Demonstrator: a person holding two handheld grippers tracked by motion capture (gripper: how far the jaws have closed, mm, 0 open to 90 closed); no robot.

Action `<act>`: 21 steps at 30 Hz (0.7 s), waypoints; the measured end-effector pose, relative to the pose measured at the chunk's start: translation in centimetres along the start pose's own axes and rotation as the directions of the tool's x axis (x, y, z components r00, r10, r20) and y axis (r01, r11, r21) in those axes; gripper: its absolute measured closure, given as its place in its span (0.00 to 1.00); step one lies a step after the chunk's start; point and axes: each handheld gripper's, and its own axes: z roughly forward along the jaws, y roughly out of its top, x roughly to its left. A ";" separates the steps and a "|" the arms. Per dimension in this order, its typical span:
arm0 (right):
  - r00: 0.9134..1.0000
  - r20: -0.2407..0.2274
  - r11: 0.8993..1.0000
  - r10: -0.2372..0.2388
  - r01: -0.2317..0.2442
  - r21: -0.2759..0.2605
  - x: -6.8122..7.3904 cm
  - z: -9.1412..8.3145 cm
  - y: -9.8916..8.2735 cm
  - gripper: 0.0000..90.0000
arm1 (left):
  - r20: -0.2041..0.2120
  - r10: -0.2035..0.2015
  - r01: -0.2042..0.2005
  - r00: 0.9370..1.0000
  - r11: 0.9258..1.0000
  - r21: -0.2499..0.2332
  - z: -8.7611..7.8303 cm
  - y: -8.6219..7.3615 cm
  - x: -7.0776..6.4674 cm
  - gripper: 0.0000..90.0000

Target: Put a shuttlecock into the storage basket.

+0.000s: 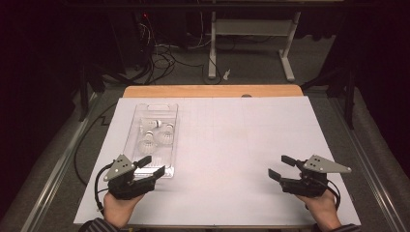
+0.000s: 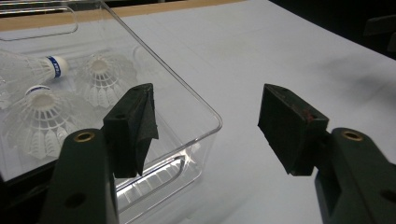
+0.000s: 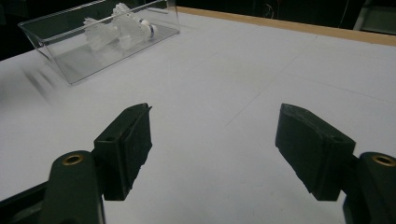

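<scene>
A clear plastic tray (image 1: 138, 112) lies on the left half of the white table sheet, with three white shuttlecocks (image 1: 158, 134) inside it. My left gripper (image 1: 151, 166) stands open at the tray's near end, one jaw over the tray's corner, nothing between its jaws. In the left gripper view the tray's rim (image 2: 205, 108) runs between the jaws of my left gripper (image 2: 208, 126), and the shuttlecocks (image 2: 100, 79) lie beyond. My right gripper (image 1: 282, 167) is open and empty at the table's near right. In the right gripper view my right gripper (image 3: 212, 149) hangs over bare sheet, with the tray (image 3: 74, 56) far off.
The white sheet (image 1: 232, 140) covers most of the table, with a wooden edge (image 1: 212, 91) at the far side. Beyond it are a white desk frame (image 1: 251, 34) and cables on the floor. The person's hands hold both grippers at the near edge.
</scene>
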 end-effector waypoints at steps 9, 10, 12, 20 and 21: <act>1.000 0.003 1.000 0.000 0.000 -0.003 0.0 -0.1 0.0 0.31 | -0.006 0.010 -0.010 1.000 1.000 -0.002 0.1 -0.6 0.1 0.42; 1.000 0.003 1.000 0.001 -0.001 -0.002 0.0 -0.1 0.0 0.31 | -0.005 0.009 -0.009 1.000 1.000 -0.004 0.1 -0.6 0.1 0.42; 1.000 0.005 1.000 0.001 -0.001 -0.002 0.0 -0.1 0.0 0.31 | -0.005 0.006 -0.006 1.000 1.000 -0.002 0.2 -0.7 0.1 0.42; 1.000 0.007 1.000 0.000 0.000 -0.001 0.0 -0.1 0.0 0.31 | -0.010 0.017 -0.017 1.000 1.000 0.018 0.5 -1.2 0.2 0.43; 1.000 0.007 1.000 0.000 0.000 0.000 0.0 -0.1 0.0 0.31 | -0.011 0.013 -0.013 1.000 1.000 0.014 0.6 -1.1 0.2 0.43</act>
